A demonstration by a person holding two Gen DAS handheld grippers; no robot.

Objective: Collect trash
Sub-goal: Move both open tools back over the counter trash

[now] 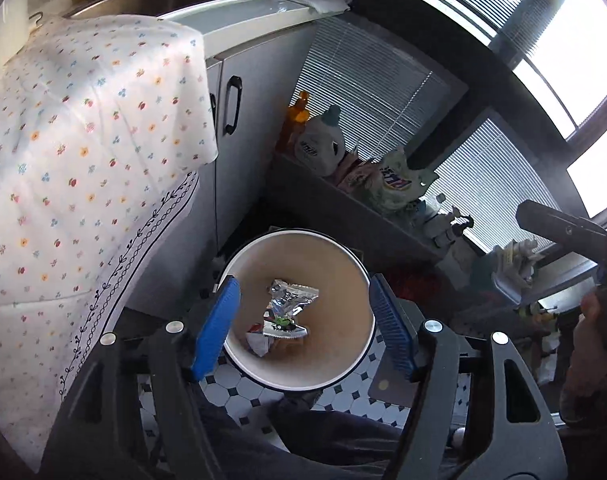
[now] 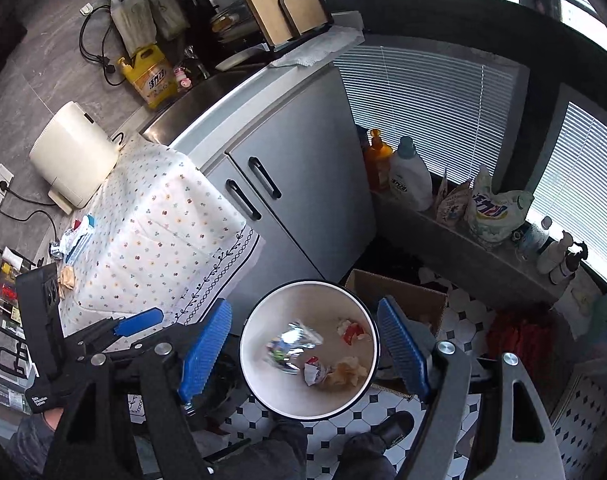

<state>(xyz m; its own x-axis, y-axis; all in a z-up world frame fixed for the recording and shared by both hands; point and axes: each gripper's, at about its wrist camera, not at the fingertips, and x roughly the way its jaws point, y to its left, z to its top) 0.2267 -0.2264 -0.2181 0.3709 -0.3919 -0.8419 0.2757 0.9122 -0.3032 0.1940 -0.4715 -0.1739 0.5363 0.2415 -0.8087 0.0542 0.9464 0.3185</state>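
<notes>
A round white bin (image 1: 335,264) stands on the tiled floor, directly below both grippers. My left gripper (image 1: 305,328) is open above it, blue pads wide apart with nothing pressed between them. A crumpled silver wrapper (image 1: 291,300) shows inside the bin; in the right wrist view this wrapper (image 2: 291,344) is blurred. My right gripper (image 2: 305,348) also hangs open over the bin (image 2: 303,304), holding nothing. Red-and-white scraps (image 2: 353,330) and a tan paper ball (image 2: 347,372) lie in the bin. More wrappers (image 2: 77,240) and a tan crumple (image 2: 67,278) rest on the floral tablecloth (image 2: 155,232).
A grey cabinet (image 2: 295,184) stands behind the bin, with an open cardboard box (image 2: 399,296) to its right. Detergent bottles (image 2: 409,176) and bags line the window ledge. A person's legs and a shoe (image 2: 391,428) are at the near rim. A white appliance (image 2: 71,160) sits on the table.
</notes>
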